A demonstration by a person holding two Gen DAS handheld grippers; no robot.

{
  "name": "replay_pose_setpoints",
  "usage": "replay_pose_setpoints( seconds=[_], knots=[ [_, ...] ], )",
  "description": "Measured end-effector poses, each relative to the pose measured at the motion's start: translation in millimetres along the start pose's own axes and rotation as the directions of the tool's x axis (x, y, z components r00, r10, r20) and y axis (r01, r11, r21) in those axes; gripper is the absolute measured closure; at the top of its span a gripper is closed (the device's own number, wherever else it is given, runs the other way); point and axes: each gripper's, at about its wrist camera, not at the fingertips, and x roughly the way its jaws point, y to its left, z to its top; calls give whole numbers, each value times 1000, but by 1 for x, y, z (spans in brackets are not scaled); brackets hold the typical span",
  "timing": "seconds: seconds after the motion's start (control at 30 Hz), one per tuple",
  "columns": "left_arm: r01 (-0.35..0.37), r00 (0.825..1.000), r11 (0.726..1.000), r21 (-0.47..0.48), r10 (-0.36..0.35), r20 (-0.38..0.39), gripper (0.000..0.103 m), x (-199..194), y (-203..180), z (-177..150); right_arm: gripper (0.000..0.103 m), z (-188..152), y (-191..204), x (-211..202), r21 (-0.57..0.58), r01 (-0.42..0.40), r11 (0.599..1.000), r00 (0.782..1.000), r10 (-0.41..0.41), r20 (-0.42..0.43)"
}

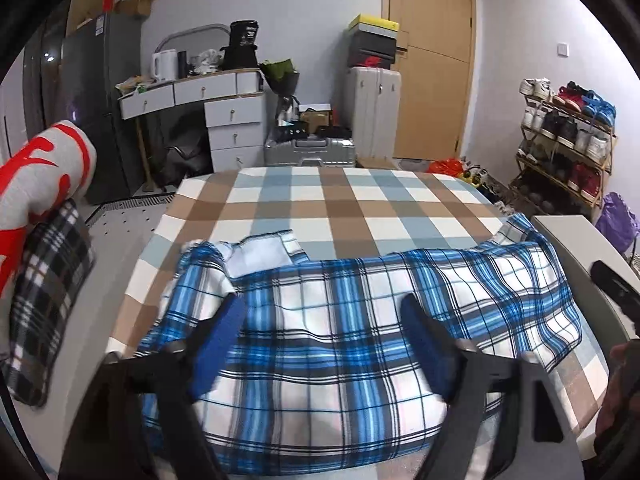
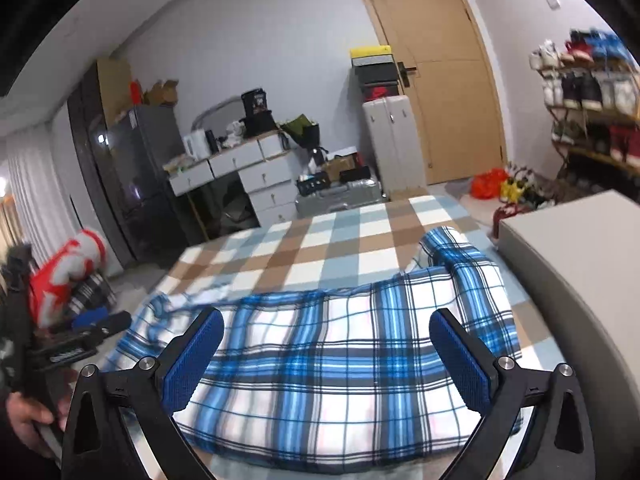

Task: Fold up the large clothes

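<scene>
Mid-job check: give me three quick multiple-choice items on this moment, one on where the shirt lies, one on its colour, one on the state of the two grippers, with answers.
1. Where does the plaid shirt lie?
A. on the checked bed cover
B. on the shoe rack
C. on the white desk

2. What colours is the shirt?
A. red and grey
B. blue and white with dark lines
C. plain brown

3. How are the left gripper and right gripper now?
A. both shut on the shirt
B. only the left one grips it
C. both open, holding nothing

Answers:
1 A, the shirt is spread across the brown, blue and white checks.
2 B, both wrist views show blue bands on white.
3 C, each pair of blue-padded fingers stands wide apart above the cloth, with nothing pinched.
</scene>
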Motion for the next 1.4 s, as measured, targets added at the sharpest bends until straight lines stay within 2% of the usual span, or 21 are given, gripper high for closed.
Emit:
replay_pose_setpoints(
  seconds=[0.13,0.2,0.27,0.33,0.37,0.43,0.53,0.67,0.73,0.83,0.97,1.07,1.17,1.2,1.23,1.27,1.3,1.33,1.4],
  knots=[
    [26,998,998,57,-23,-59,15,14,-11,2,0,-10,1,24,3,-21,1000,988,22,-156],
    [2,997,995,98,6,-80,15,16,-17,1,0,-14,-6,31,58,-34,998,973,46,-227],
    [11,991,994,113,4,-131,15,27,-17,-1,0,-21,-24,29,180,-17,983,961,66,-269],
    [46,980,995,88,-28,-195,15,36,-15,-4,0,-29,-40,24,314,-42,949,949,136,-283],
    [64,972,995,77,-44,-231,15,42,-13,-6,0,-36,-51,21,394,-65,917,937,192,-292],
    [67,961,996,54,-50,-272,15,47,-12,-10,0,-48,-64,19,478,-56,877,917,234,-322],
    [95,948,995,28,-82,-308,15,51,-16,-13,0,-60,-76,23,558,-44,829,890,286,-354],
    [79,945,995,55,-57,-323,15,53,-25,-16,0,-69,-84,36,615,-26,788,863,328,-384],
    [67,941,996,62,-43,-336,15,56,-27,-18,0,-71,-85,40,631,-12,775,862,328,-387],
    [30,927,997,71,-2,-375,15,65,-26,-22,0,-67,-85,47,626,-7,780,862,322,-391],
    [-3,911,998,60,27,-412,14,75,-23,-27,0,-53,-89,71,638,34,769,847,317,-428],
    [-14,912,996,87,49,-408,12,75,-27,-30,0,-42,-87,88,597,45,801,865,268,-425],
    [-22,910,991,129,73,-408,11,77,-32,-31,0,-40,-81,93,541,20,841,904,216,-370],
    [-20,908,993,118,68,-414,12,76,-31,-29,4,-41,-80,92,529,12,849,917,202,-345],
    [-14,905,995,103,56,-421,12,74,-30,-27,21,-43,-79,90,509,27,860,927,170,-336],
    [8,907,996,85,28,-420,12,70,-31,-25,31,-42,-79,90,493,40,869,927,152,-343],
    [48,914,996,71,-15,-405,12,63,-33,-23,48,-40,-79,89,488,35,872,929,152,-339],
    [73,920,995,66,-41,-389,12,59,-37,-20,70,-38,-82,85,483,20,875,937,153,-315],
    [146,941,986,84,-112,-320,12,43,-54,-13,93,-34,-90,77,480,-5,877,951,152,-269]
  ],
)
